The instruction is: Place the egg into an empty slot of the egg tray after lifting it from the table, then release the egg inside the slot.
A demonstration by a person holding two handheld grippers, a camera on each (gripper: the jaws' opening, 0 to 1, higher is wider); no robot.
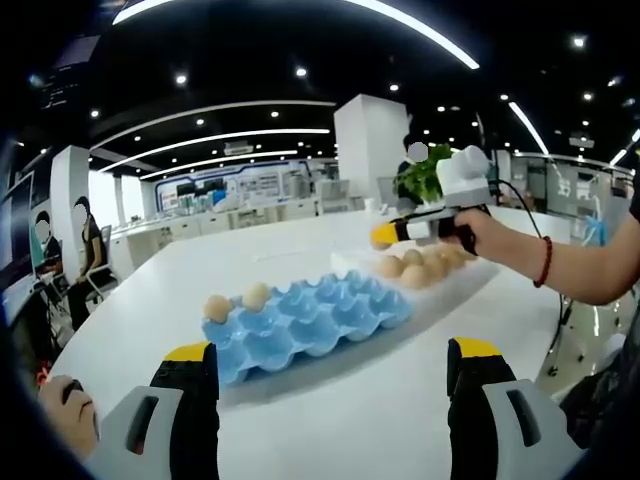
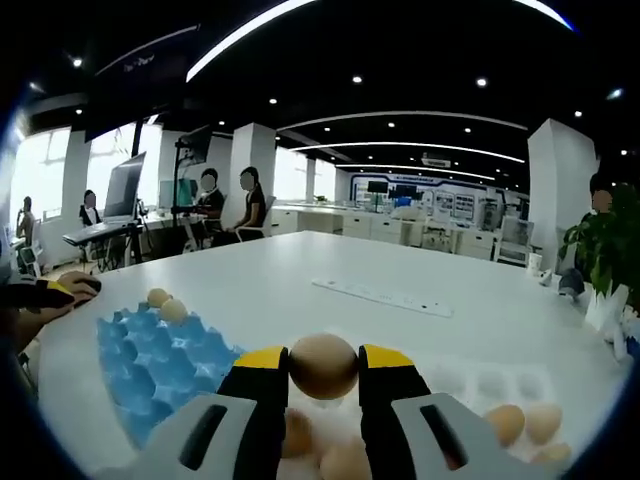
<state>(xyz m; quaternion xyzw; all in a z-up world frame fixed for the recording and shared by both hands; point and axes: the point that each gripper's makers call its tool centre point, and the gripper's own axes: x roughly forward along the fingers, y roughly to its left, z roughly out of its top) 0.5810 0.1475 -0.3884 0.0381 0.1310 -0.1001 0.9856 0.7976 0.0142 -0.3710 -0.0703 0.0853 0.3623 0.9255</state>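
Observation:
A blue egg tray (image 1: 300, 322) lies on the white table with two brown eggs (image 1: 217, 307) in its far left slots; the other slots that show are empty. My left gripper (image 1: 331, 362) stands open just in front of the tray, nothing between its jaws. My right gripper (image 2: 323, 368) is shut on a brown egg (image 2: 323, 366), held above the table between the blue tray (image 2: 150, 365) and a clear tray (image 2: 480, 385) of loose eggs. In the left gripper view, the right gripper (image 1: 385, 236) hovers over that clear tray (image 1: 470, 280), in a person's hand.
A white strip (image 2: 385, 297) lies on the table beyond the trays. A potted plant (image 2: 605, 250) stands at the table's far right edge. People sit at desks in the background on the left. Bare tabletop (image 1: 360, 420) lies between the blue tray and my left gripper.

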